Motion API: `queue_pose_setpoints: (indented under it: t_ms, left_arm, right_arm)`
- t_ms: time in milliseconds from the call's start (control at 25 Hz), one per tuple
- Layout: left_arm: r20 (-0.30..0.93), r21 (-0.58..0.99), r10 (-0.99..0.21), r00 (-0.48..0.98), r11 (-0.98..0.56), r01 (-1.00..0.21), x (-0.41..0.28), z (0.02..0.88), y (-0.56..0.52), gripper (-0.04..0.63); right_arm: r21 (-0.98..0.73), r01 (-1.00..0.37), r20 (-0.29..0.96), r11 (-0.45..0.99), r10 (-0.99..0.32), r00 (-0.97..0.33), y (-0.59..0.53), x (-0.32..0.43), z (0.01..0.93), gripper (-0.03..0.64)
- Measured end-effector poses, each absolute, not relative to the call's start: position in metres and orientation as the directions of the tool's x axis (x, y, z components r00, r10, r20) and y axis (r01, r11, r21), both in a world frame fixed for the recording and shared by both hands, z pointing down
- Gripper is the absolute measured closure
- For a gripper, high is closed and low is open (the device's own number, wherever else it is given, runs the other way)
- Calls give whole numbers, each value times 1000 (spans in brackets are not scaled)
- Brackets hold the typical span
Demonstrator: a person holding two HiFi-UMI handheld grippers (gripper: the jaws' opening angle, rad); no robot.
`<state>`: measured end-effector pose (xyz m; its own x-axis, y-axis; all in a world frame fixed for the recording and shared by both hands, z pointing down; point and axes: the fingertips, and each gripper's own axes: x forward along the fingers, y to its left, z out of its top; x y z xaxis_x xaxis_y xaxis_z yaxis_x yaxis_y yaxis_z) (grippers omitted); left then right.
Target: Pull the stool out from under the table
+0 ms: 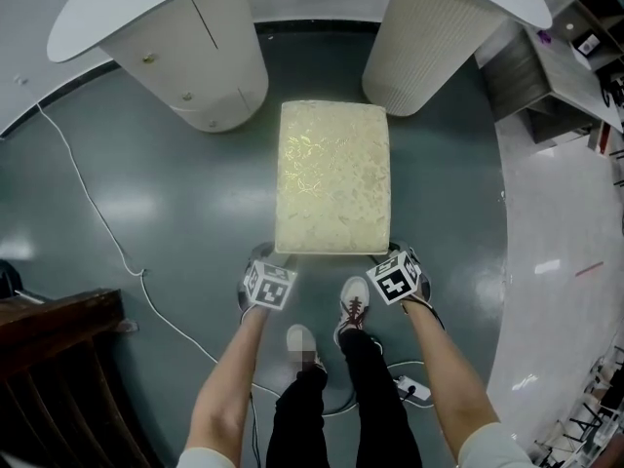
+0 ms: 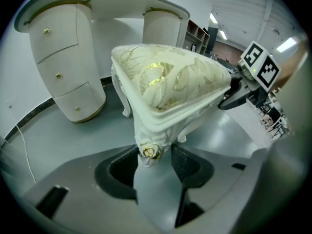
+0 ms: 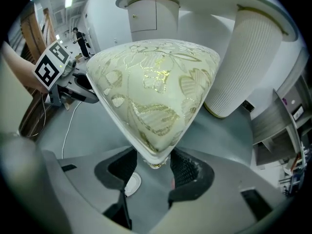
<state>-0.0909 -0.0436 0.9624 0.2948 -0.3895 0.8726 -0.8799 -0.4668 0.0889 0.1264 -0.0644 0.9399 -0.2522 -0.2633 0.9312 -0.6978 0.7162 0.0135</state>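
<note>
The cream stool [image 1: 333,175] with a gold-patterned cushion stands on the grey floor just in front of the white table [image 1: 146,8], between its two pedestals. My left gripper [image 1: 276,256] is shut on the stool's near-left corner; in the left gripper view the carved leg with a gold rose [image 2: 150,151] sits between the pads of that gripper [image 2: 152,161]. My right gripper [image 1: 390,257] is shut on the near-right corner, where the stool's edge [image 3: 156,155] is pinched between the pads of this gripper [image 3: 153,165]. Each gripper view shows the other gripper at the far corner.
A drawer pedestal [image 1: 195,66] and a ribbed pedestal [image 1: 429,47] flank the stool's far end. A white cable [image 1: 97,213] runs across the floor at left. Dark wooden furniture [image 1: 58,359] stands at lower left, shelving [image 1: 565,57] at upper right. The person's shoes [image 1: 353,305] are behind the stool.
</note>
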Motion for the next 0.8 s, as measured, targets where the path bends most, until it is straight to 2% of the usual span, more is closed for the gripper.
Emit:
queue_pose_setpoints:
  t_ms: [360,560,720,800]
  left_arm:
    - [893,77,-349,283,-502,-861,-93,944,-41,368]
    - [916,91,-294,273,-510,-856,-104,921,-27,371]
    - [916,80,-299,268,-518,-852,-121,886,-18,442]
    - [908,60,-327,264,-520,-852,-128,862,-17,497]
  right_arm:
    - [37,-722,923,690,-301,-240,-64,131,913,394]
    - [92,-710,928,699,-318,-193,-58,152,878,394]
    - [139,-706,925,694,-345,-158,-51,168,840,400]
    - [154,-721,913,676,-376,-157,-52,170,814,449]
